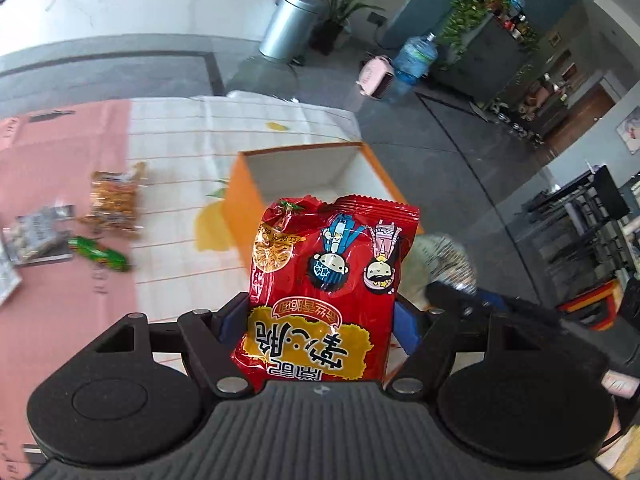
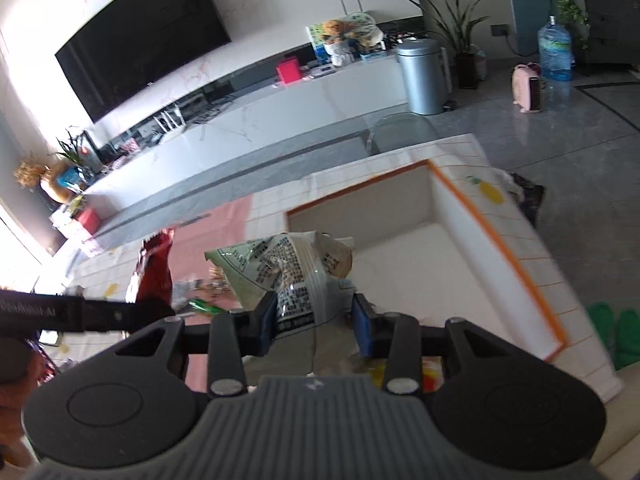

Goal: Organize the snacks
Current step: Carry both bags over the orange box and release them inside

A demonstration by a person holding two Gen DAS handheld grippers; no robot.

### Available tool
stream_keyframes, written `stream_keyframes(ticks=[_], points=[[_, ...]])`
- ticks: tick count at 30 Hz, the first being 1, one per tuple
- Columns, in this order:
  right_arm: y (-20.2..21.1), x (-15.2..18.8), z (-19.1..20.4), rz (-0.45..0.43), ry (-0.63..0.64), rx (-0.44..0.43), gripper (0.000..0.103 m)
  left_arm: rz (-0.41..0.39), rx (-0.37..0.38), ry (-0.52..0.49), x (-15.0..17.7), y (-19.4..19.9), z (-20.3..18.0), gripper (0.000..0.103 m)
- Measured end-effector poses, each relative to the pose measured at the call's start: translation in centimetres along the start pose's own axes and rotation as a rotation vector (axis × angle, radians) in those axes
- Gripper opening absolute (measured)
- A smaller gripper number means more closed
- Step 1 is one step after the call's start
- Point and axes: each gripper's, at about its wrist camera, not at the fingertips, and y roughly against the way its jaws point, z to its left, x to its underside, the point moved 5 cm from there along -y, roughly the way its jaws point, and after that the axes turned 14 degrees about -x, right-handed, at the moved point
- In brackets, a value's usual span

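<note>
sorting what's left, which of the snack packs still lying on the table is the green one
The slim green packet, lying near the pink cloth's edge. Above it lies the orange-brown clear pack; left of it the grey-white pack. No tongs touch it.

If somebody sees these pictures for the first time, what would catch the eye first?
First, the bright red snack bag clamped upright in the left gripper, just before the open orange box. Next, the green-white packet pinched in the right gripper, beside the same box's white interior.
</note>
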Motion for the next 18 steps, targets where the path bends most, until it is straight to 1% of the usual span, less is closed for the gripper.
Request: stream_keyframes(ticks=[2, 3, 6, 8, 9, 12, 16, 18], points=[[0.3, -0.4, -1.7, 0.027, 0.007, 0.039, 0.037, 0.032, 0.016, -0.012, -1.1, -1.6, -2.2, 0.083], [0.4, -0.5, -2.5, 0.041, 0.013, 0.056, 0.037, 0.041, 0.01, -0.029, -1.5, -2.5, -3.2, 0.083], [0.0, -0.9, -4.8, 0.088, 0.021, 0.076, 0.037, 0.06, -0.06, -0.109, -2.5, -5.4, -5.9, 0.083], [-0.8, -0.8, -6.1, 0.121, 0.025, 0.085, 0.037, 0.088, -0.119, -0.147, -3.0, -7.7, -6.8, 0.083], [-1.4, -0.7, -6.6, 0.137, 0.034, 0.097, 0.037, 0.106, -0.145, -0.161, -3.3, -8.8, -7.1, 0.083], [-3.3, -0.3, -7.9, 0.185, 0.07, 0.117, 0.037, 0.161, -0.192, -0.203, -4.1, -11.2, -7.6, 0.083], [-5.7, -0.7, -9.1, 0.235, 0.108, 0.13, 0.037, 0.202, -0.284, -0.277, -5.2, -13.5, -8.3, 0.083], [-6.8, -1.1, -9.6, 0.242, 0.13, 0.136, 0.037, 0.223, -0.322, -0.305, -5.6, -14.8, -8.5, 0.083]])
